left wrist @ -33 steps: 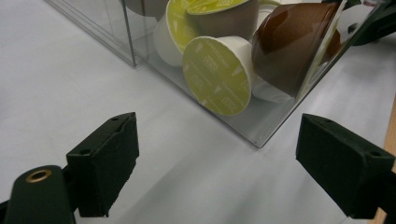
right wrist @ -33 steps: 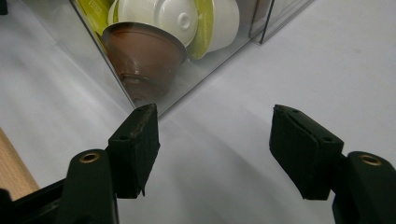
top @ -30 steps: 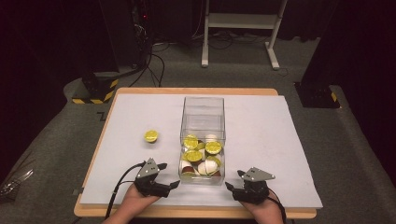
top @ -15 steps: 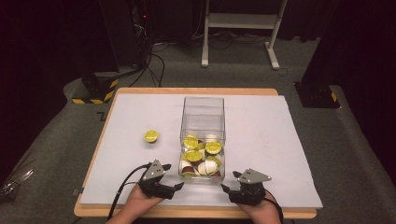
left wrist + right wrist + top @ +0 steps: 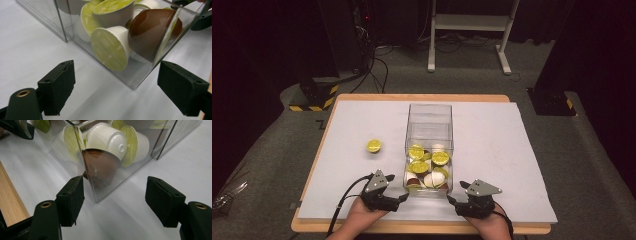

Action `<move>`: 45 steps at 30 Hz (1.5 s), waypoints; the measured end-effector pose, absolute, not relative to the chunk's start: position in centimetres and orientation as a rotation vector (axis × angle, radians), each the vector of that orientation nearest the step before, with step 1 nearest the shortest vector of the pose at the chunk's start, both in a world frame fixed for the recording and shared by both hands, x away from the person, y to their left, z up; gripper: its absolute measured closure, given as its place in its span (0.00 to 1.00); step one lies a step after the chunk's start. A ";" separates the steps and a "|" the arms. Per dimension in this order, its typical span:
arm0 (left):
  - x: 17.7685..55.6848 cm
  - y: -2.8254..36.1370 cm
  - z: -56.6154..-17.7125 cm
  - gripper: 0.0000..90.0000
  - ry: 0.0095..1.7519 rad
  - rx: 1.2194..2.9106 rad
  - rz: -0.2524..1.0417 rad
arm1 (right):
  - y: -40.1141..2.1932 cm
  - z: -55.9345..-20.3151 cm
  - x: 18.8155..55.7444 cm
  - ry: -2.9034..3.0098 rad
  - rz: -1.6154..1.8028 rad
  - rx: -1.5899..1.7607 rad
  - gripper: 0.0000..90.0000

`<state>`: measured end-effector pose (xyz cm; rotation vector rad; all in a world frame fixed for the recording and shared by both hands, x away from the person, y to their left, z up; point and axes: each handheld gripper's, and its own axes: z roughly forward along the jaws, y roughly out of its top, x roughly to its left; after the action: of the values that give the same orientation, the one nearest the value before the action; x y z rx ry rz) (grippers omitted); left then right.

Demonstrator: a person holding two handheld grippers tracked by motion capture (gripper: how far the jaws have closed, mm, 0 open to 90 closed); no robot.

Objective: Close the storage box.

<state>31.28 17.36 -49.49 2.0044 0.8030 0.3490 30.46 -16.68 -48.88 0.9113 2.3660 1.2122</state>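
From above I can't make out my jaw tips against the dark bodies, but the gripper views show both pairs standing wide with nothing pinched: my left gripper point(image 5: 404, 197) has just been closing a little at the near left corner of the clear plastic box point(image 5: 429, 115), my right gripper point(image 5: 451, 201) at its near right corner. The box sits mid-table on the white sheet point(image 5: 492, 150), its near half heaped with coffee capsules point(image 5: 428, 167), several hidden under others. One lime-lidded capsule point(image 5: 373, 146) lies alone, well left of the box.
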 end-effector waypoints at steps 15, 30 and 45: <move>31.8 16.9 -49.4 0.17 0.831 1.983 0.356 | -16.8 -48.8 30.8 2.314 1.235 0.904 0.36; 32.4 17.1 -49.1 0.18 0.888 1.919 0.423 | -16.3 -48.5 31.1 2.244 1.202 0.920 0.37; 33.1 17.0 -49.1 0.19 0.899 1.915 0.427 | -16.1 -48.2 31.7 2.196 1.211 0.944 0.36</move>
<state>33.10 16.95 -49.10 1.9151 0.8986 0.4266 31.70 -16.09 -48.17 0.9436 2.1962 1.2112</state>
